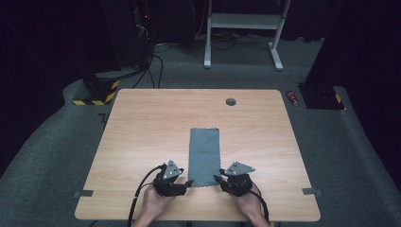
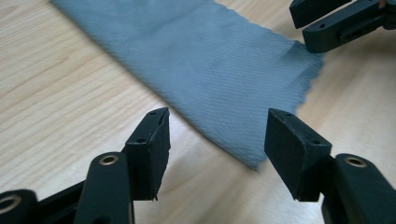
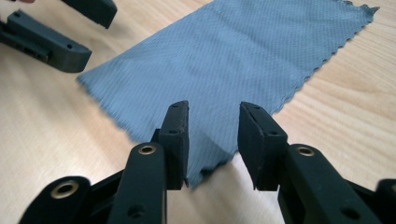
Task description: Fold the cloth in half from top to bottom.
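Both tongs sit at the near end of the cloth, one at each corner. Left tongs stand wide apart, holding nothing, with the cloth's near corner lying on the bench in the gap between the jaws, pads clear of it. Right tongs are narrower, roughly half open, the other near corner lying between the jaws; the pads don't look pressed on it yet. That cloth is a grey-blue rectangle with a fine woven rib and pinked, zigzag edges, spread flat and stretching away from both tongs. Jaw pads are matte black blocks, square-faced, bolted on with brass-ringed screws. Underneath, the bench is pale wood grain, smooth, with rounded corners. A person's hands grip both tools from behind.
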A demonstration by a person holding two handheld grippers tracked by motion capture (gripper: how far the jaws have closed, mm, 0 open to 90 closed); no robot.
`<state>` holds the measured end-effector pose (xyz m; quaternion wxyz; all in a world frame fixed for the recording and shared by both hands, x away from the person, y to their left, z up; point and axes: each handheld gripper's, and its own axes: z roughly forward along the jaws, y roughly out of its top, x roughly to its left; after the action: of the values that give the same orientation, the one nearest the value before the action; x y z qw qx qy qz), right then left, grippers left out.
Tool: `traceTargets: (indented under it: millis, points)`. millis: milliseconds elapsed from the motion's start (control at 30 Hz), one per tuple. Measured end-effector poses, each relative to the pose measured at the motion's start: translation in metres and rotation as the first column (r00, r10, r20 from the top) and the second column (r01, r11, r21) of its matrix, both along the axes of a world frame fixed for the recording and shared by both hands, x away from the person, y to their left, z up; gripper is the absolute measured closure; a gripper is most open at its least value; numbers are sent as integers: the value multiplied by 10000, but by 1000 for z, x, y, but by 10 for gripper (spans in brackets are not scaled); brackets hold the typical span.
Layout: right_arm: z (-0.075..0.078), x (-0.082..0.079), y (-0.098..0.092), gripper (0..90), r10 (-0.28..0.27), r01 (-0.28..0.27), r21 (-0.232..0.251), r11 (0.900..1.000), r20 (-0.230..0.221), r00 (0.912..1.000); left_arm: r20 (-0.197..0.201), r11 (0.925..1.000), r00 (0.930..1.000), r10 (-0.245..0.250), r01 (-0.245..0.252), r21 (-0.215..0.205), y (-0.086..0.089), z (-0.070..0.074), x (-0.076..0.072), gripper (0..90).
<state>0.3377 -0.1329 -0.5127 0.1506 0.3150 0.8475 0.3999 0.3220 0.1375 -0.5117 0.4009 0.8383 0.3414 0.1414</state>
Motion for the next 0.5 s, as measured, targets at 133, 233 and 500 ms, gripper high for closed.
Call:
traceTargets:
  millis: [133, 233, 500]
  points:
    - [-1, -8, -5, 657, 111, -111, 136, 9998, -21, 9999, -23, 9999, 9999, -107, 107, -5, -1, 1, -3, 418]
    - [-1, -8, -7, 675, 145, -144, 155, 9998, -54, 9999, -86, 10000, 10000, 3, -3, -47, -2, 2, 1, 423]
    - [12, 32, -6, 721, -694, 708, 475, 9964, -305, 9971, -541, 9919, 9909, 1230, -1245, -235, 0, 14, 58, 436]
